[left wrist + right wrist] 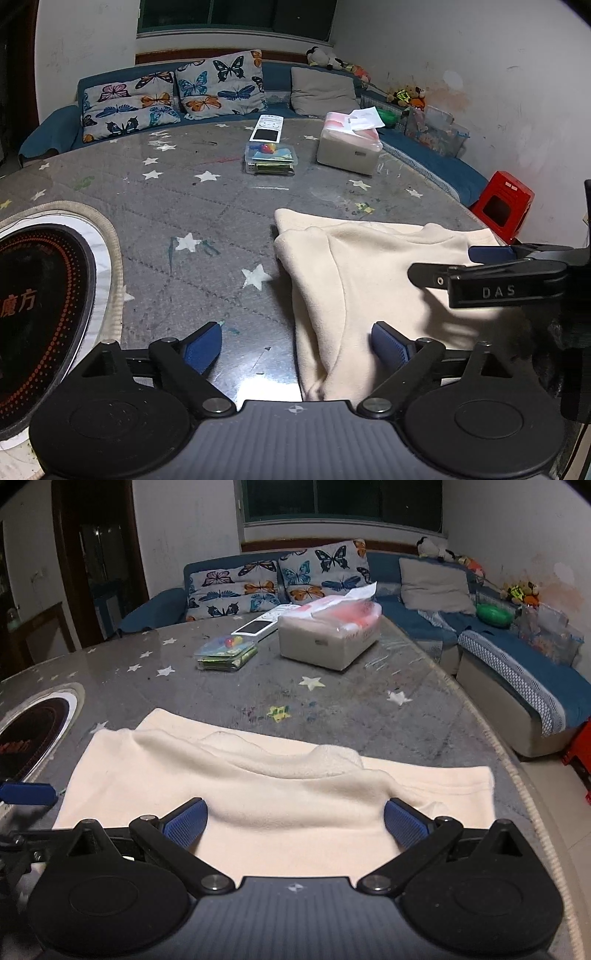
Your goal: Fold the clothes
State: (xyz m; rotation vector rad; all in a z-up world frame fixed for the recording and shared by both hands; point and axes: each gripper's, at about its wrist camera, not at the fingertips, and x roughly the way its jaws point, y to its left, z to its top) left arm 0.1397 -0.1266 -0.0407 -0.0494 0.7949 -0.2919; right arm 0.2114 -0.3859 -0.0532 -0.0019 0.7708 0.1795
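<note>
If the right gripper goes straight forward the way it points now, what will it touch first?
Most likely the cream fleece garment: the open right gripper already has it between its fingers, and a raised fold lies just ahead. Beyond that is bare grey star-patterned table; depth is hard to judge.

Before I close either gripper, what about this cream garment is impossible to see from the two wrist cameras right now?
- Near hem of the cream garment: right wrist view, hidden under the right gripper body.
- Garment's right part: left wrist view, covered by the right gripper's fingers and cut by the frame edge.
- Underside layers and fold count: both views, covered by the top layer.
- Garment type, sleeves: bunched ridge hides them.
- Left gripper: open, straddling the garment's left edge; contact unclear.
</note>
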